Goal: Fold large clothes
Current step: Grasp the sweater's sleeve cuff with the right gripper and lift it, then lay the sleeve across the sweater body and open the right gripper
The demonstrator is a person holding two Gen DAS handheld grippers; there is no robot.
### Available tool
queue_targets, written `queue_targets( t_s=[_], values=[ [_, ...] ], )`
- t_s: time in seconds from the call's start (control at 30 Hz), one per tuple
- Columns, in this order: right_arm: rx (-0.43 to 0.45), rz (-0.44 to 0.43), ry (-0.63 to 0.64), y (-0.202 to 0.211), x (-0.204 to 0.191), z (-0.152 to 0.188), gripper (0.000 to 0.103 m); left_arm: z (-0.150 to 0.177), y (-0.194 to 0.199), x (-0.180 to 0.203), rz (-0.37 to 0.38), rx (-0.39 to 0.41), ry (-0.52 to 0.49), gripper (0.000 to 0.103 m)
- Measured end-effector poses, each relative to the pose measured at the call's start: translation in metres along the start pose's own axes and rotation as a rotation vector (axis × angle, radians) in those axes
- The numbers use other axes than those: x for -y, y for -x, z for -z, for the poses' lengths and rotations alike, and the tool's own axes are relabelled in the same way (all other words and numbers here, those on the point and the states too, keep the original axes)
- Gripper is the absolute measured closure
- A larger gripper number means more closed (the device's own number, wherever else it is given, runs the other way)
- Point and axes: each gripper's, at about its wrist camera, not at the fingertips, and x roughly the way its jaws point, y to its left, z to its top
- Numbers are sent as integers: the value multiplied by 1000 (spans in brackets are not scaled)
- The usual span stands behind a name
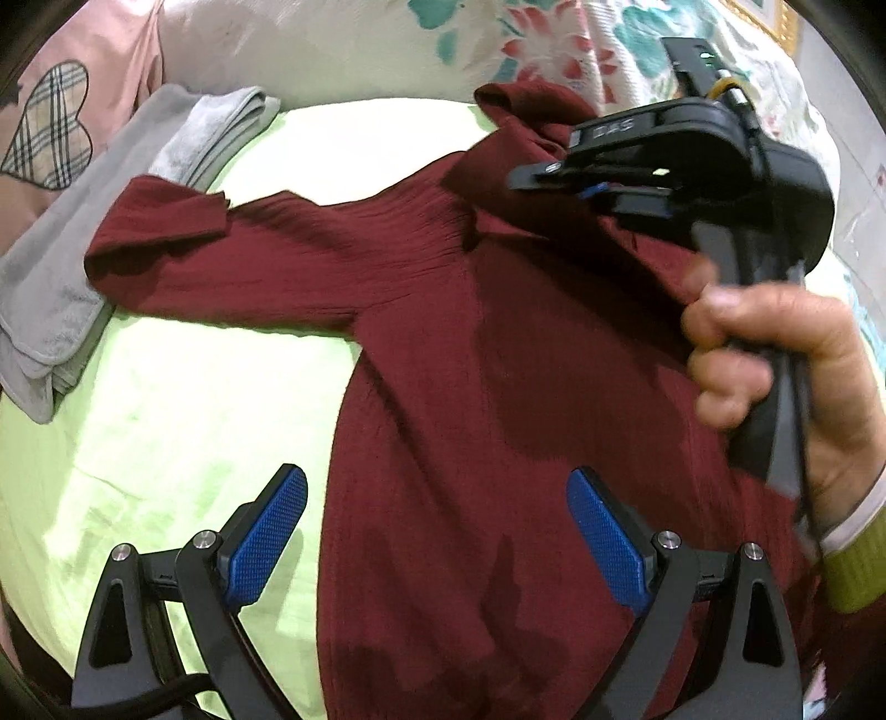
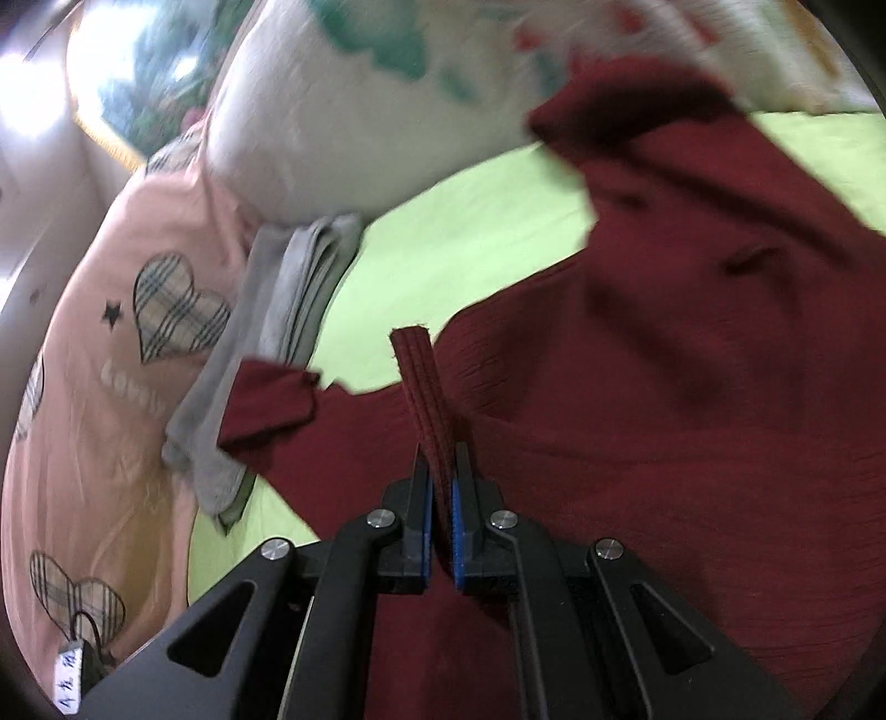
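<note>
I see the dark red garment lying spread on the bed, on the light green sheet, with one sleeve stretched out toward the folded grey cloth and overlapping its edge. My left hand-held gripper is spread wide, its blue pads apart and holding nothing; it hangs above the lower part of the garment. My right hand-held gripper is pressed together and pinches a narrow hemmed edge of the red fabric, which stands up between the pads. In the left wrist view the right hand grips the handle of this device above the garment's upper right part. Behind the bed lies a floral quilt, and beside the grey cloth is a pink pillow with checked hearts.
</note>
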Motion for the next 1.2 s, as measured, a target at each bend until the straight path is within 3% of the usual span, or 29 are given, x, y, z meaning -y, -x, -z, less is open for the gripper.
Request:
queue_targets(
  t_s=[0.1, 0.17, 0.23, 0.3, 0.4, 0.63, 0.77, 0.83, 0.97, 1.03, 1.2],
  values=[
    [-58, -9, 16, -14, -3, 6, 94, -7, -7, -6, 10, -4, 15, 8],
    [-82, 14, -15, -14, 6, 9, 81, -14, -12, -9, 17, -5, 24, 8],
    [-68, 9, -43, -6, 13, 11, 53, -21, -17, -11, 21, -5, 31, 8],
    [-20, 26, -66, 18, 25, 13, 46, -32, -24, -12, 33, -6, 41, 8],
    [50, 67, -73, 61, 36, 18, 46, -47, -32, -7, 40, 7, 39, 8],
    [335, 441, -207, 215, 106, 51, 46, -86, -57, 0, 6, 59, 3, 11],
    [332, 580, -332, 256, 166, 59, 46, -106, -79, -2, -2, 56, -3, 13],
    [279, 595, -362, 254, 189, 59, 46, -111, -96, -4, -44, 19, -6, 16],
    [185, 481, -347, 233, 206, 59, 48, -110, -115, -12, -45, -38, 18, 20],
    [144, 505, -282, 219, 202, 58, 94, -109, -115, -9, -51, -35, 7, 20],
    [162, 516, -297, 231, 211, 62, 95, -110, -117, 10, -43, -37, -60, 20]
  ],
)
